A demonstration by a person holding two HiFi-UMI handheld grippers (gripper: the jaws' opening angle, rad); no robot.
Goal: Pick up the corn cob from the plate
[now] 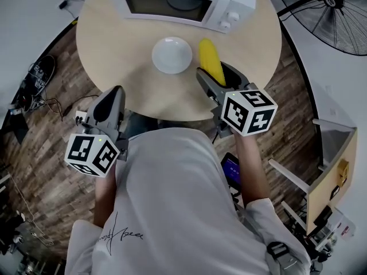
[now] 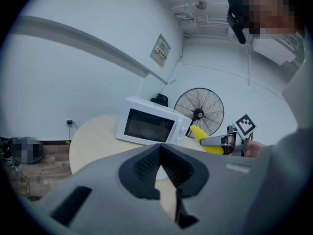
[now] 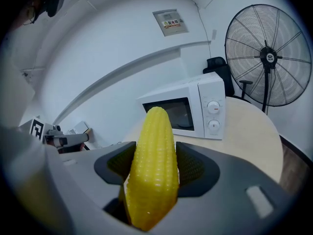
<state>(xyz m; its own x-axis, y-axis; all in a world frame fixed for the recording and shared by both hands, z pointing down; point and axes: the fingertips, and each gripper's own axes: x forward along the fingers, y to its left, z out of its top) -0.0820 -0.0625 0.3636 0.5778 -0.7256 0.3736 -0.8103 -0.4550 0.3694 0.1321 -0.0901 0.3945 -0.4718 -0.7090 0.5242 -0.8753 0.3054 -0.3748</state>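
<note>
A yellow corn cob (image 1: 209, 59) is held above the round wooden table (image 1: 114, 44), just right of an empty white plate (image 1: 172, 55). My right gripper (image 1: 221, 77) is shut on the cob's near part. In the right gripper view the cob (image 3: 154, 165) stands up between the two dark pads and its tip points toward the microwave. My left gripper (image 1: 111, 101) hangs at the table's near left edge, shut and empty. The left gripper view shows the cob (image 2: 205, 138) in the other gripper at the right.
A white microwave (image 1: 178, 2) stands at the back of the table with its door closed. A standing fan (image 1: 338, 10) is on the floor at the back right. Cables lie on the wooden floor at the left.
</note>
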